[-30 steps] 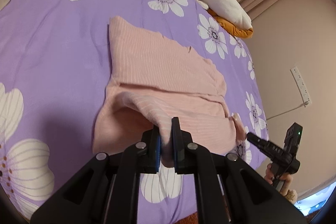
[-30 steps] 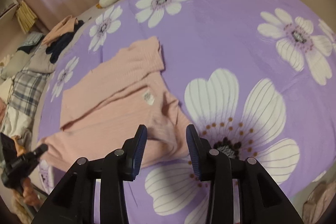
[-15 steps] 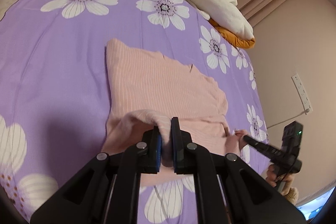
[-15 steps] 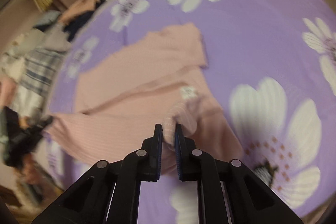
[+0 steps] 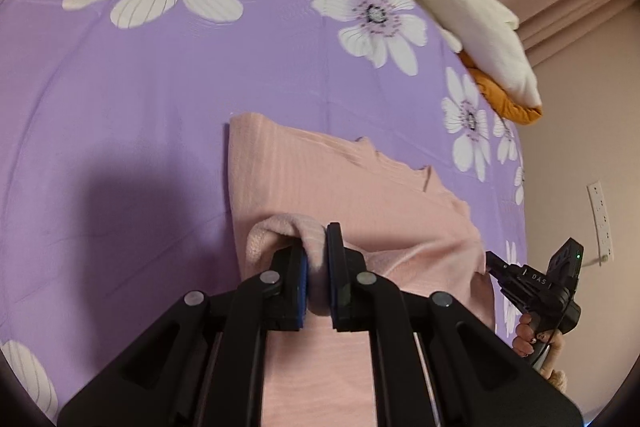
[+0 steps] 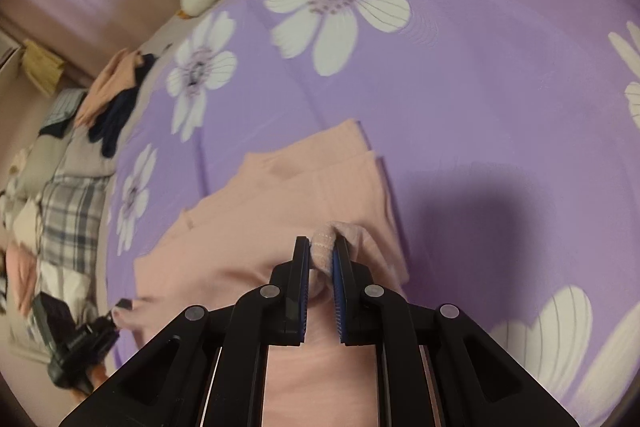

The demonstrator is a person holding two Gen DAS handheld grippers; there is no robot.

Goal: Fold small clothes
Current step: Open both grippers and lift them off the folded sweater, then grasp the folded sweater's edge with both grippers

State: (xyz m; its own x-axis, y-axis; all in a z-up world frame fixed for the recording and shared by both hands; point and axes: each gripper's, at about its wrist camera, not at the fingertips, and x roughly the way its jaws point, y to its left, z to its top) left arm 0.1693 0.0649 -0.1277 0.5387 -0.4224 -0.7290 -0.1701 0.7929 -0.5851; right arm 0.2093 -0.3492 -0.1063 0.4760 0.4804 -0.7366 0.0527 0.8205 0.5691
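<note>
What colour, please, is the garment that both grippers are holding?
The garment is pale pink with fine ribbing, clearest in the left wrist view.

My left gripper point(image 5: 316, 267) and right gripper point(image 6: 321, 267) are matte black, each with angular arms filling the lower frame, round silver screws at the joints, and blue pads lining my fingers point(image 5: 303, 277). White "DAS" lettering and a small green light mark the right gripper's body at the left wrist view's lower right.
</note>
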